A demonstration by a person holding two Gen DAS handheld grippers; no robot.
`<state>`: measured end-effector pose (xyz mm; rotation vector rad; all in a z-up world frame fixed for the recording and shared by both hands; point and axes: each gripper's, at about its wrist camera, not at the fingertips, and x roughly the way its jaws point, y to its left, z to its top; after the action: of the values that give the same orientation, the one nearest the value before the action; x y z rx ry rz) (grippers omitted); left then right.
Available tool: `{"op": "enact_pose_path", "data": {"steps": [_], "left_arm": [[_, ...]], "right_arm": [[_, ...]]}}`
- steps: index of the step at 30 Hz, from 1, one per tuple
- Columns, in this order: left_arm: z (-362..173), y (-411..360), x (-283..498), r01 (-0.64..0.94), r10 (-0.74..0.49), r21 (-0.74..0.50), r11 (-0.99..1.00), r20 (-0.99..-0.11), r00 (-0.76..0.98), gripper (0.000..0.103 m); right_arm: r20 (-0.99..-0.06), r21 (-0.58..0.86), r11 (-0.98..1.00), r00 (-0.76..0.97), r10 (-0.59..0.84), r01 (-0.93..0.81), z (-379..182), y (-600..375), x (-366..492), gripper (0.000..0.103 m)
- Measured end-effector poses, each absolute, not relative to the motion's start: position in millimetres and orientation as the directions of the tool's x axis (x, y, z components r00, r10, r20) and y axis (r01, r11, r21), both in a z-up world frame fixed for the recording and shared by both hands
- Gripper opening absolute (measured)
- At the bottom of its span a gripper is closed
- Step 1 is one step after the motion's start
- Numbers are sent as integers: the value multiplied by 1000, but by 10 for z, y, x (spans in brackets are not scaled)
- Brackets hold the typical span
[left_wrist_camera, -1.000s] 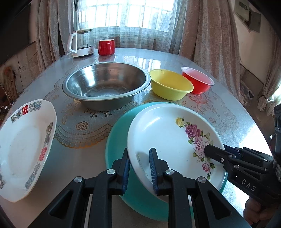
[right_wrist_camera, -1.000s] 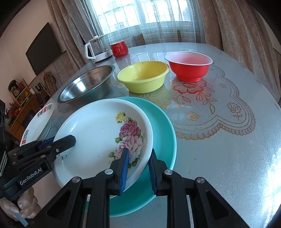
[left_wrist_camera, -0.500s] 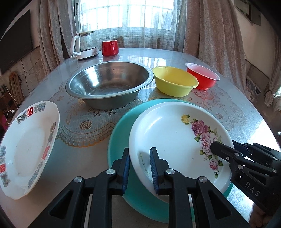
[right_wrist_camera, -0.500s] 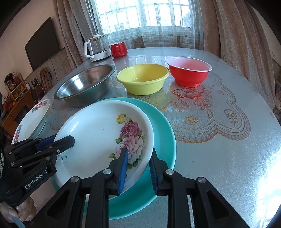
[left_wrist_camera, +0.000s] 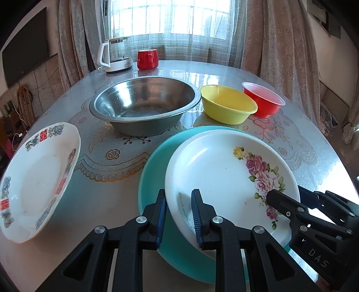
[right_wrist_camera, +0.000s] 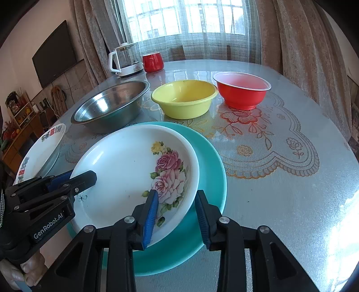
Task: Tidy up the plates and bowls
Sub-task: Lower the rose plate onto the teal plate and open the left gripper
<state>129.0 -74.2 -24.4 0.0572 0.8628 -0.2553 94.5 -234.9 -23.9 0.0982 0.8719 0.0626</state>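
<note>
Resting my left tool [left_wrist_camera: 178, 212] pinched on the near rim of the rose plate [left_wrist_camera: 226, 179], which lies on the teal plate [right_wrist_camera: 208, 157]; my right tool [right_wrist_camera: 176, 212] straddles its right rim, spread; the double-happiness plate [left_wrist_camera: 36, 177] sits well left, nearer my left.

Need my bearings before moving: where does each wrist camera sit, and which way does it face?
Left wrist: on left gripper, facing the window across the table; own jaws straddle floral plate's near rim; right gripper lower right.
Right wrist: on right gripper, facing likewise; own jaws straddle that plate's rim; left gripper and left hand lower left.
Shared: floral plate on teal plate, steel bowl, yellow bowl, red bowl.
</note>
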Motion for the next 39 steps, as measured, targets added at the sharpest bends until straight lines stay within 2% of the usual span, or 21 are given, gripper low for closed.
{"op": "enact_pose_path", "data": {"steps": [13,15,25,28,30,31,35,39], "left_arm": [[-241,-746,1249,219,-165,-27,975,-748,643,22],[-242,-758,1255,217,-158,-20,976,-749,643,22],[-247,-809,1240,223,-140,14,975,-739,659,22],[-250,-797,1235,237,-156,5,971,-741,653,25],[-241,-766,1225,232,-171,-23,972,-747,642,25],[-239,-758,1209,224,-166,-23,974,-744,647,25],[-237,-737,1167,208,-149,-8,978,-725,673,31],[-194,-683,1122,185,-144,-19,983,-708,692,32]], "right_arm": [[-745,142,990,659,103,5,-210,-2409,883,37],[-732,120,992,673,105,-24,-192,-2367,861,27],[-726,42,999,686,41,-16,-182,-2326,914,23],[-733,40,999,680,36,-10,-197,-2317,932,25],[-744,69,997,665,69,-26,-223,-2321,936,36],[-744,88,996,662,85,-29,-241,-2332,928,38],[-740,113,993,665,100,-24,-248,-2355,884,40],[-736,125,992,669,105,-17,-230,-2382,831,41]]}}
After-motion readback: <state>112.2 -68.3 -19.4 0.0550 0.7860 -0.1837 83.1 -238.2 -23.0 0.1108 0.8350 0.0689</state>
